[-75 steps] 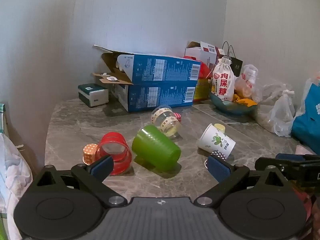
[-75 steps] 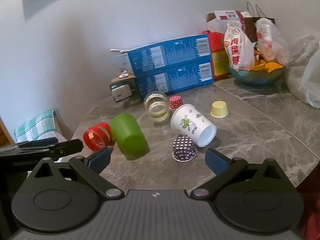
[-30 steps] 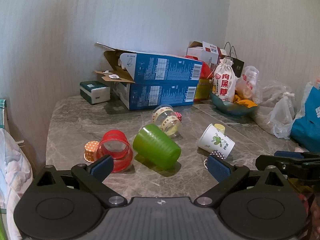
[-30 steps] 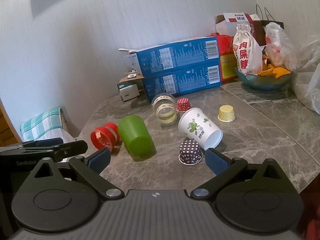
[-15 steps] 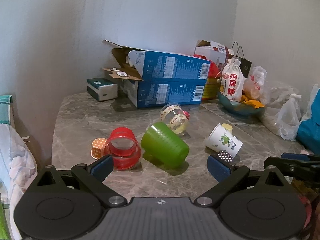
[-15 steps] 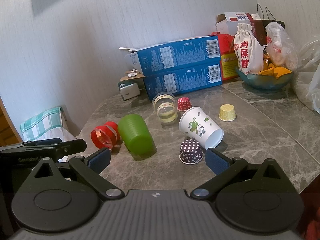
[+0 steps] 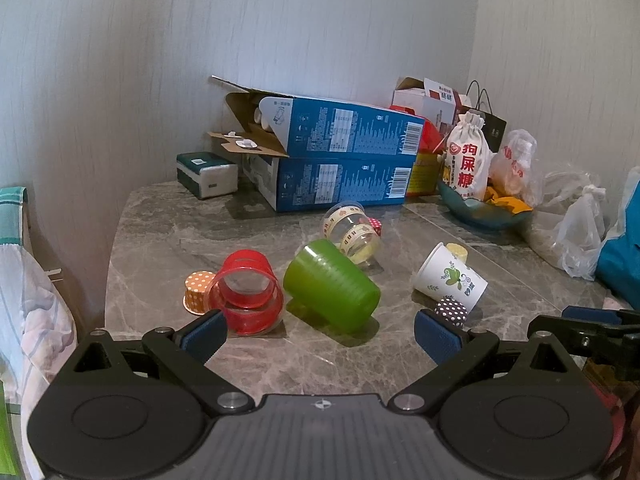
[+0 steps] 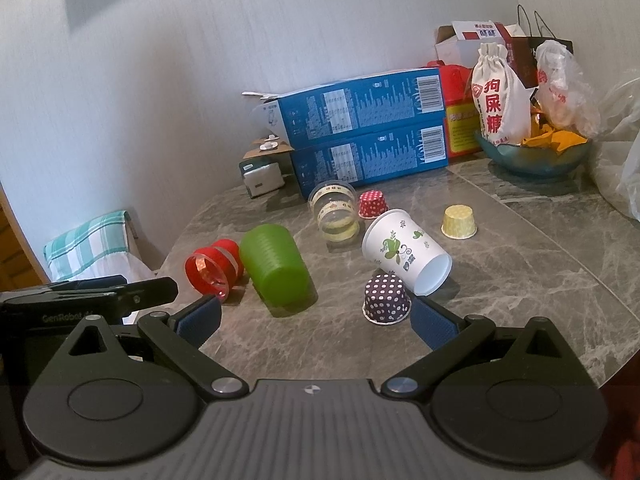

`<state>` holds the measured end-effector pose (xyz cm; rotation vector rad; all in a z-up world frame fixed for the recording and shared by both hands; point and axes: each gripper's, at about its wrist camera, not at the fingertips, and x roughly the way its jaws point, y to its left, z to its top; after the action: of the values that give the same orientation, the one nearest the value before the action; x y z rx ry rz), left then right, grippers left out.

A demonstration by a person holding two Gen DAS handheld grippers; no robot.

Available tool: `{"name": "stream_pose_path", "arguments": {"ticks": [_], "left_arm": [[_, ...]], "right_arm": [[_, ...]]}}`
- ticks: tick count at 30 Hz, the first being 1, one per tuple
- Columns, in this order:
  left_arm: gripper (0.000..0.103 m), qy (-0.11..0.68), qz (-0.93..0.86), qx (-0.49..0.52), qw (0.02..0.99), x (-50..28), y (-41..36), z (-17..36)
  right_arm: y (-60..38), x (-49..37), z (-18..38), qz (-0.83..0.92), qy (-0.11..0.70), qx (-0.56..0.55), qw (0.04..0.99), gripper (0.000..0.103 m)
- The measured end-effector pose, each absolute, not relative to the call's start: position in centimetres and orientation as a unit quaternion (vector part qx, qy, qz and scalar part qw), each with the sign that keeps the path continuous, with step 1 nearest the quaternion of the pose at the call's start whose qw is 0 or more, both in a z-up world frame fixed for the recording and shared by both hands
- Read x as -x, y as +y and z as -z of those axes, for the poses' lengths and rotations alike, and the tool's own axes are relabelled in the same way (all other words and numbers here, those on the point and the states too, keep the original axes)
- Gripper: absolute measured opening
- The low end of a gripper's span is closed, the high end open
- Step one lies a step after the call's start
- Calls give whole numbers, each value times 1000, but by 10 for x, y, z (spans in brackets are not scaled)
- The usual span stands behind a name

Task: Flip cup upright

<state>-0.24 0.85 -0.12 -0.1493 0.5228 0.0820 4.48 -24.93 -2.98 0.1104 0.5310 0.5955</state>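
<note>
Several cups lie on their sides on the grey marble table (image 7: 168, 240): a green plastic cup (image 7: 331, 285) (image 8: 275, 268), a red clear cup (image 7: 247, 292) (image 8: 212, 268), a white paper cup with a leaf print (image 7: 450, 278) (image 8: 406, 256) and a clear cup with taped bands (image 7: 352, 232) (image 8: 335, 212). My left gripper (image 7: 320, 334) is open and empty, just short of the green cup. My right gripper (image 8: 316, 320) is open and empty, near the purple dotted paper cup (image 8: 386, 298), which stands upside down.
Small paper cups stand upside down: orange dotted (image 7: 198, 292), red dotted (image 8: 372, 204), yellow (image 8: 459, 222). Two stacked blue boxes (image 7: 340, 160), a small green-white box (image 7: 207, 174), a bowl with bags (image 8: 532, 152) and plastic bags (image 7: 580, 224) line the back and right. The table edge runs on the left.
Both grippers have drifted slightly, so the left view shifted a little; the cups have not moved. Both grippers stay open and empty.
</note>
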Motion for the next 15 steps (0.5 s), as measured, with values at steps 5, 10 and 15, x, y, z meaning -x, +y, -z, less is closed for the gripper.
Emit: {"name": "stream_pose_path", "arguments": {"ticks": [5,10,15], "left_arm": [[101,260,-40,74,962,2,8,2],[101,261,-39,74,962,2,7,3],[101,266,-40,78,960,1,7,6]], "right_arm": [[-249,-44,30,-293,259,-53,919,102],[-248,-44,31,-294,259,-52,918,102],[-247,-44,32,-294,261,-52,918,102]]}}
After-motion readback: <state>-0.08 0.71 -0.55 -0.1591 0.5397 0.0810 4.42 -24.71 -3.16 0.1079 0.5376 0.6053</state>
